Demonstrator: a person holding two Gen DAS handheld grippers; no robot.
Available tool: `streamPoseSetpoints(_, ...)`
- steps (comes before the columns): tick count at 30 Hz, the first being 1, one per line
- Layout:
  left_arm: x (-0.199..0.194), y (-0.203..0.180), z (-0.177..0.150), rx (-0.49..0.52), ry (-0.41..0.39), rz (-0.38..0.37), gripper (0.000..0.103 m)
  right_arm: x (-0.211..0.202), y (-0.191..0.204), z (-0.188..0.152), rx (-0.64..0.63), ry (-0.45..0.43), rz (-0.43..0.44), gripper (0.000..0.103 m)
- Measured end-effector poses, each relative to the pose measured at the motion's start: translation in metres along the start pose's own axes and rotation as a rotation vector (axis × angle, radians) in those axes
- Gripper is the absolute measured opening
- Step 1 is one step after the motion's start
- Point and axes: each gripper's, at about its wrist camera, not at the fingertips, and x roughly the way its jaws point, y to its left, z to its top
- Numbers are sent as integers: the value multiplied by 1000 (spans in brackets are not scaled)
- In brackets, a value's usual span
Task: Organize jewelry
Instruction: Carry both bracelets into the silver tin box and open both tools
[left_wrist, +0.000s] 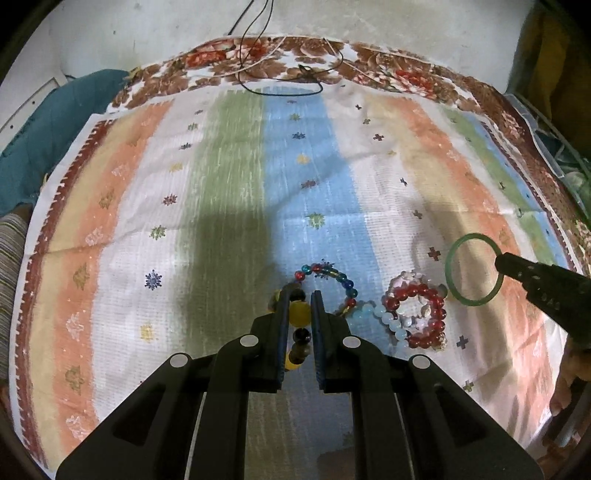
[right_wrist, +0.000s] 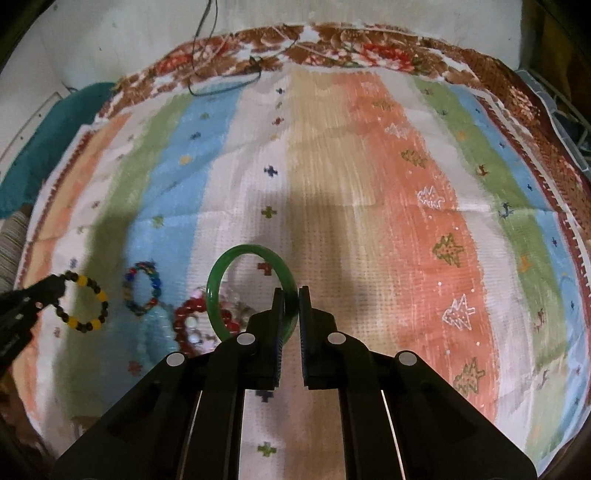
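Both hands are loaded right now. The left gripper (left_wrist: 298, 295) is pinched down on the yellow-and-black bead bracelet (left_wrist: 299, 314), with one fat yellow bead sitting right between the fingers; from the right wrist view you can see its loop (right_wrist: 84, 302) hanging off the tip on the left side. The right gripper (right_wrist: 291, 291) is clamped on the rim of the green bangle (right_wrist: 218, 280), and the ring stands up on edge, leaning off to the left of the fingers, so its open face looks toward the camera.

Everything else sits bunched up on the striped cloth (left_wrist: 221, 184), near edge, between the two grippers: a multicolour bead bracelet (left_wrist: 328, 280) just beside the left gripper's tip, then a pale blue bead bracelet (left_wrist: 380, 314) and a red bead bracelet (left_wrist: 417, 314), touching or overlapping each other. I can't tell if there's a clear or pink piece mixed in with the red one; it's too blurry.

What matters next, I reckon, is that the far and right parts of the cloth are wide open. The bangle hangs over the pile's side, so the right hand needs to swing away right before setting it flat. The left hand is nearer the multicolour one.
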Motion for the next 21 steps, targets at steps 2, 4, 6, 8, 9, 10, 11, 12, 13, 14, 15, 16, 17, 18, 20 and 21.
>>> streamPoseSetpoints(2, -4, -1, -1, 6, -7, 6, 11, -6, 2, -1, 2, -10, 11, 9)
streamPoseSetpoints(4, -10, -1, -1, -2, -20, 3, 11, -12, 4, -3, 3, -16, 23, 9)
streamPoseSetpoints(6, -20, 0, -2, -19, -37, -9, 11, -17, 7, -6, -1, -20, 29, 9)
streamPoseSetpoints(8, -28, -1, -2, -35, -44, -24, 11, -22, 10, -9, -8, -24, 36, 9)
streamPoseSetpoints(9, -32, -2, -3, -37, -46, -32, 11, -24, 11, -11, -12, -26, 38, 9)
streamPoseSetpoints(10, -36, -4, -3, -37, -50, -34, 11, -27, 13, -13, -16, -28, 40, 9)
streamPoseSetpoints(11, -39, -5, -4, -35, -55, -32, 11, -29, 14, -14, -20, -31, 43, 9)
streamPoseSetpoints(12, -42, -7, -4, -30, -62, -28, 11, -31, 15, -15, -23, -33, 45, 9)
streamPoseSetpoints(13, -48, -9, -5, -23, -76, -22, 11, -35, 16, -17, -28, -38, 50, 9)
streamPoseSetpoints(14, -52, -11, -6, -17, -85, -20, 11, -37, 17, -18, -30, -41, 53, 9)
streamPoseSetpoints(15, -56, -12, -7, -15, -93, -19, 11, -41, 18, -20, -35, -46, 58, 9)
streamPoseSetpoints(16, -58, -13, -7, -14, -96, -20, 11, -44, 19, -21, -38, -50, 61, 9)
streamPoseSetpoints(17, -62, -15, -9, -12, -100, -22, 11, -46, 20, -22, -41, -54, 63, 9)
streamPoseSetpoints(18, -64, -17, -10, -10, -102, -26, 11, -49, 21, -24, -46, -60, 65, 9)
streamPoseSetpoints(20, -69, -20, -13, -4, -107, -32, 11, -54, 23, -26, -55, -65, 67, 9)
streamPoseSetpoints(21, -71, -21, -14, 1, -109, -35, 11, -56, 25, -27, -62, -66, 67, 9)
